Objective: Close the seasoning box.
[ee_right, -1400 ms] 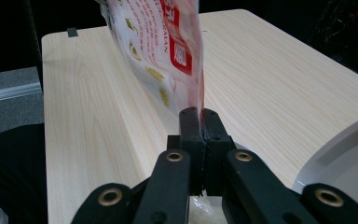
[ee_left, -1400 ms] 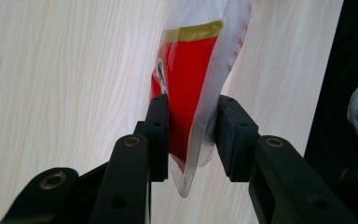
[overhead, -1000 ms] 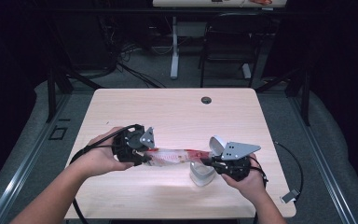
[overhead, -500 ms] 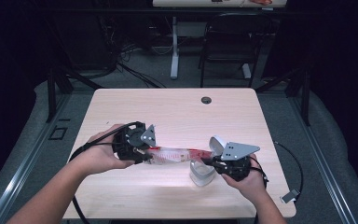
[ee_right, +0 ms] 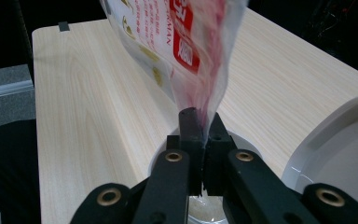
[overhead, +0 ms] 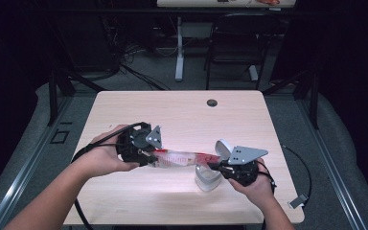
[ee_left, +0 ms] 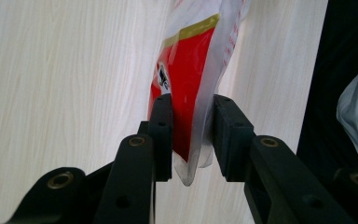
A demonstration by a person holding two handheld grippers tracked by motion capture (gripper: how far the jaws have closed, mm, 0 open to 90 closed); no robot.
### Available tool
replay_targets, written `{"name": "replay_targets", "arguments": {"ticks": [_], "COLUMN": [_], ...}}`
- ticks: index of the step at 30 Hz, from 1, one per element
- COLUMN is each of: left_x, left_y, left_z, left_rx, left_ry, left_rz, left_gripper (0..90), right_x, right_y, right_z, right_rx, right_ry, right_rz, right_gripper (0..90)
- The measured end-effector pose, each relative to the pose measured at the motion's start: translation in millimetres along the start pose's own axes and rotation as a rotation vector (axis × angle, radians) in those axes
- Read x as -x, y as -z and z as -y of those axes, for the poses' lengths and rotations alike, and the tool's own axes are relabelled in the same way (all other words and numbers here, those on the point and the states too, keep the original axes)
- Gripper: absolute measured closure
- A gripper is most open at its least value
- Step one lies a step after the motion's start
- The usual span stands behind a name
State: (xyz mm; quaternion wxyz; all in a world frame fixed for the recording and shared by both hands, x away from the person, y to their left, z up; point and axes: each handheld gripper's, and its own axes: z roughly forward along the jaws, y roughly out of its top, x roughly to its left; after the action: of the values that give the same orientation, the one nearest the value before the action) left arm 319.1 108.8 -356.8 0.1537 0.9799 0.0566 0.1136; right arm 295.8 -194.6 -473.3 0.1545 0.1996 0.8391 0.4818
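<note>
stretching pouch over table: left gripper & right gripper both clamped on its ends

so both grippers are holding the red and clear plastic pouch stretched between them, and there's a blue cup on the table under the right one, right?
Not quite: the cup under the right gripper is clear, not blue, as the high view shows. The rest holds: the red and clear plastic pouch stretches between the left gripper and the right one, above the table.
</note>
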Motion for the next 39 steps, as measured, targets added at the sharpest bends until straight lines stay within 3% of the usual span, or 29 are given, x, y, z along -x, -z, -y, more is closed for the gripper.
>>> {"name": "replay_targets", "arguments": {"ticks": [18,39], "left_x": [-3.0,-5.4], "left_y": [13.1,15.7], "left_z": [-11.4,-13.5], "left_rx": [-0.003,0.004], "left_ry": [-0.017,-0.021], "left_rz": [-0.003,0.002], "left_gripper": [72.4,73.5], "right_x": [-0.6,-1.2], "right_y": [-2.1,-2.6], "right_z": [2.3,2.6], "right_rx": [-0.007,-0.010], "right_ry": [-0.012,-0.014], "right_rz": [-0.007,0.004], "right_gripper": [89.4,85.8]}}
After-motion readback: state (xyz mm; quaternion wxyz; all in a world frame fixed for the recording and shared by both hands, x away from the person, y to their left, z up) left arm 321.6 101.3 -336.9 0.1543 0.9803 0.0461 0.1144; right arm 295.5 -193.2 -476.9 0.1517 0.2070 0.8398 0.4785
